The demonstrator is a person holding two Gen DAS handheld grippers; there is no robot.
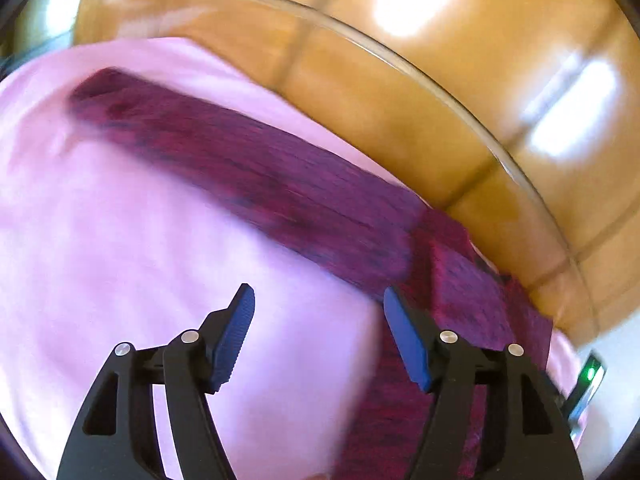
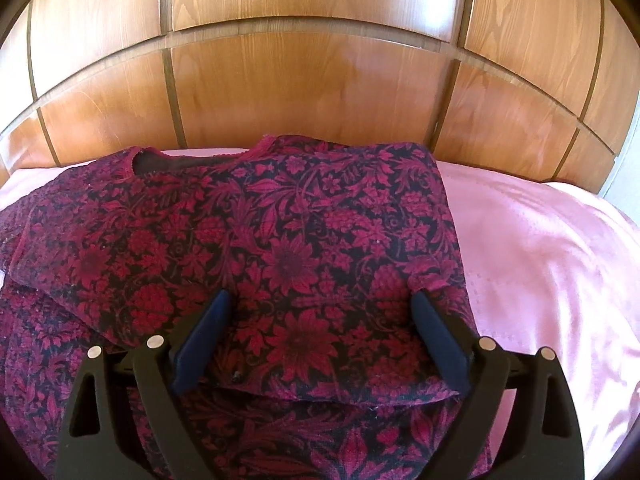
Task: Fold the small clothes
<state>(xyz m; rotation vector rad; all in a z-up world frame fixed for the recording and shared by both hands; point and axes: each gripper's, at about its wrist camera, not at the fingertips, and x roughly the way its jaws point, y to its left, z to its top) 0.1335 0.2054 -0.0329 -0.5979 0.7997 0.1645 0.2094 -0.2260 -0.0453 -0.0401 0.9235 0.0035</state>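
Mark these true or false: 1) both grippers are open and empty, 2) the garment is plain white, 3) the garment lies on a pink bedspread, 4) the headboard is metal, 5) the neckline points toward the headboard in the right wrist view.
1. True. The left gripper and the right gripper both have their jaws spread with nothing between them.
2. False. The floral garment is dark with a crimson flower pattern.
3. True. It lies on the pink bedspread.
4. False. The headboard is glossy wood in panels.
5. True. The neckline sits at the far edge, next to the headboard.
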